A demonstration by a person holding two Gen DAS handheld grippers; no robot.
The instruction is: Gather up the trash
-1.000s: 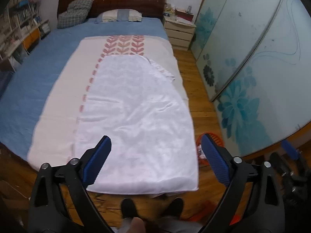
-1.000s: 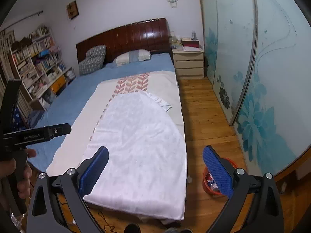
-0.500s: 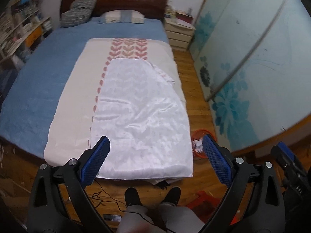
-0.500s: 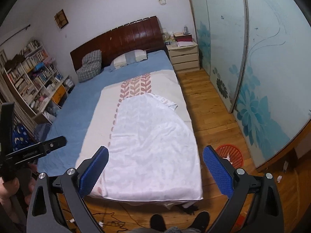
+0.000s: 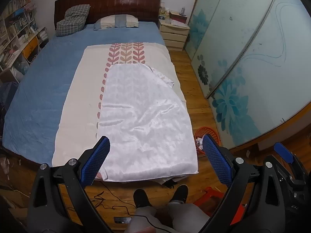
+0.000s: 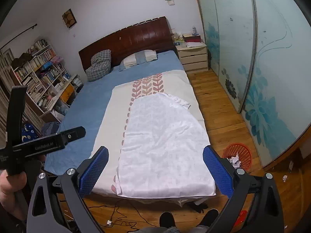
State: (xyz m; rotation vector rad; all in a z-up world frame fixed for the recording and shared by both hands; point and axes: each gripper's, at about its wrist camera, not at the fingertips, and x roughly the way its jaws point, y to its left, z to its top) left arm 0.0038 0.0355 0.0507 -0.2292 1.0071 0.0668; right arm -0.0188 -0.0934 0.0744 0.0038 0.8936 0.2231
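An orange mesh waste basket (image 6: 238,152) with crumpled white paper inside stands on the wood floor right of the bed's foot; it also shows in the left wrist view (image 5: 209,134). A small crumpled paper scrap (image 6: 285,178) lies on the floor right of it. My left gripper (image 5: 155,161) is open and empty, held above the bed's foot. My right gripper (image 6: 155,171) is open and empty, also above the bed's foot. Part of the right gripper shows in the left wrist view (image 5: 283,153), and the body of the left one in the right wrist view (image 6: 48,141).
A bed (image 5: 38,97) with a blue sheet, a cream leaf-print cover and a white cloth (image 5: 147,116) fills the middle. Sliding wardrobe doors (image 6: 272,68) line the right. A nightstand (image 6: 193,57) and bookshelves (image 6: 35,73) stand at the back. Cables (image 6: 120,217) lie by my feet.
Both grippers have drawn back and risen from the bed's foot, so more floor, the cables and my shoes show. Both stay open and empty.
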